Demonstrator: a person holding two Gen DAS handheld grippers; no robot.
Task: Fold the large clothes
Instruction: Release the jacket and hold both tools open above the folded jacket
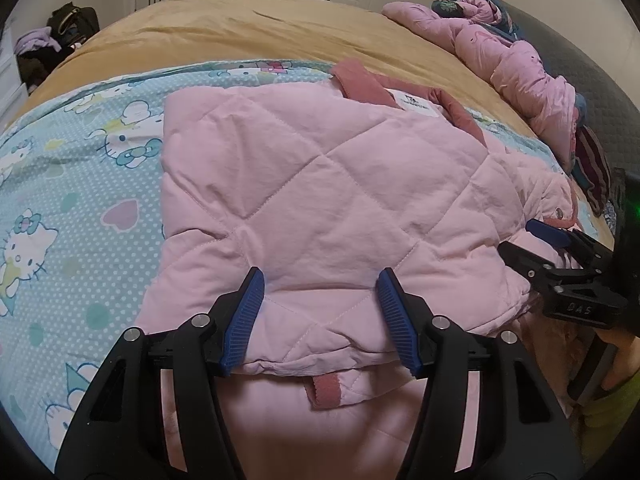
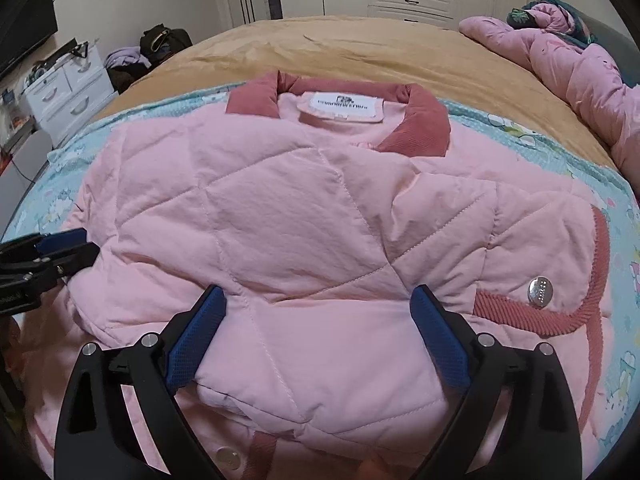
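A pink quilted jacket (image 1: pixel 320 168) lies folded on the bed, its dusty-rose collar (image 2: pixel 416 120) and white label (image 2: pixel 340 108) at the far end. My left gripper (image 1: pixel 322 280) is open, with its blue pads resting on the jacket's near left edge and fabric spreading past both fingers. My right gripper (image 2: pixel 320 296) is open wide over the near middle of the jacket (image 2: pixel 280 220), its pads apart on the padding. Each gripper shows in the other's view: the right gripper (image 1: pixel 532 240) at the jacket's right side, the left gripper (image 2: pixel 60 246) at its left side. A silver snap (image 2: pixel 540 290) sits by the ribbed trim.
The jacket rests on a blue cartoon-cat sheet (image 1: pixel 72 184) over a tan blanket (image 1: pixel 240 28). A heap of pink quilted bedding (image 1: pixel 512 64) runs along the right side of the bed. White drawers (image 2: pixel 68 92) and a dark bag (image 2: pixel 164 40) stand beyond the left edge.
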